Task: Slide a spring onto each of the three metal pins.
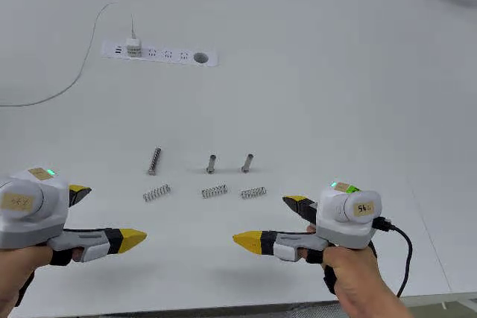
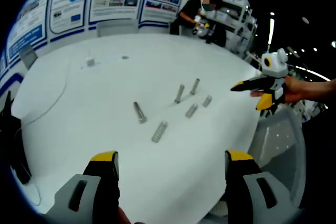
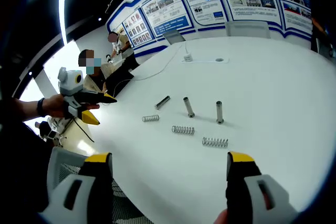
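Three metal pins sit mid-table on the white table (image 1: 313,94): the left pin (image 1: 154,160) lies on its side, the middle pin (image 1: 212,163) and right pin (image 1: 247,162) stand upright. In front of each lies a loose spring: left spring (image 1: 156,193), middle spring (image 1: 214,191), right spring (image 1: 253,193). My left gripper (image 1: 108,216) hovers open near the table's front left, short of the springs. My right gripper (image 1: 270,221) is open at the front right, its tips pointing left. Both hold nothing. The right gripper view shows the pins (image 3: 188,107) and springs (image 3: 182,129) ahead of its jaws.
A white power strip (image 1: 159,53) with a plugged adapter and a grey cable (image 1: 74,80) lies at the back left. The table's front edge (image 1: 223,307) runs just below the grippers. People sit at far benches (image 3: 97,72).
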Demonstrator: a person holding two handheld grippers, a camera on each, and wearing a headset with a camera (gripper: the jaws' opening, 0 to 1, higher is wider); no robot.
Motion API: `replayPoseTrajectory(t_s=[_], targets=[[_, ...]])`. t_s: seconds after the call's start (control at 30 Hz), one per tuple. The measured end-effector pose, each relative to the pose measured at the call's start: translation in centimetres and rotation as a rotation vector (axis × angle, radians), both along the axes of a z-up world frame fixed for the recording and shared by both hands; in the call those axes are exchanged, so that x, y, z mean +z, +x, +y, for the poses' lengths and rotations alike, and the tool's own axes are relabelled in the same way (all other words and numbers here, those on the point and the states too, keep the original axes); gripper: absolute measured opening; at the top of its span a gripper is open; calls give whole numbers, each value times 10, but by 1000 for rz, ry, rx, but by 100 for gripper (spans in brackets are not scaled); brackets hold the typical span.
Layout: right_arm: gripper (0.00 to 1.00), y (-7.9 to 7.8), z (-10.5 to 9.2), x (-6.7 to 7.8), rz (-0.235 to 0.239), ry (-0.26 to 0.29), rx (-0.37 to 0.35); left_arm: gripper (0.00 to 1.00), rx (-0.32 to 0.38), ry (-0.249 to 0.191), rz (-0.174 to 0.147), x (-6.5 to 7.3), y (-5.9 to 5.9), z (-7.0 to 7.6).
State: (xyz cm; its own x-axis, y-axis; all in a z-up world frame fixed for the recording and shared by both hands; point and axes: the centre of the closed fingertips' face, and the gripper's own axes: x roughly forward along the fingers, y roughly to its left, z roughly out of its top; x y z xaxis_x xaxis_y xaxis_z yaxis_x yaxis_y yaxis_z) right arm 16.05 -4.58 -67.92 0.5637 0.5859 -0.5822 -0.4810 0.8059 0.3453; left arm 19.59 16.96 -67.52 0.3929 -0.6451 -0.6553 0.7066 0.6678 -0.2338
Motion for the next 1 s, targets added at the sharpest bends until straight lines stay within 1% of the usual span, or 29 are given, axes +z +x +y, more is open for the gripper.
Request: replayPoseTrajectory(t_s=[0.13,0.3,0.53,0.73,0.83,1.0], targets=[[91,0,0,0,3,2,-1,84,-1,0,0,0,2,-1],[91,-3,0,-1,12,2,-1,83,3,1,-3,-1,8,-1],[90,-7,-1,-1,19,8,-5,81,7,6,-1,-5,24,-2],[91,-6,-3,-1,20,6,-11,79,21,-3,3,-8,38,-7],[91,-4,-3,0,18,12,-18,78,25,0,4,-10,46,-11],[91,-5,-3,1,20,17,-18,77,27,1,5,-15,58,-17]])
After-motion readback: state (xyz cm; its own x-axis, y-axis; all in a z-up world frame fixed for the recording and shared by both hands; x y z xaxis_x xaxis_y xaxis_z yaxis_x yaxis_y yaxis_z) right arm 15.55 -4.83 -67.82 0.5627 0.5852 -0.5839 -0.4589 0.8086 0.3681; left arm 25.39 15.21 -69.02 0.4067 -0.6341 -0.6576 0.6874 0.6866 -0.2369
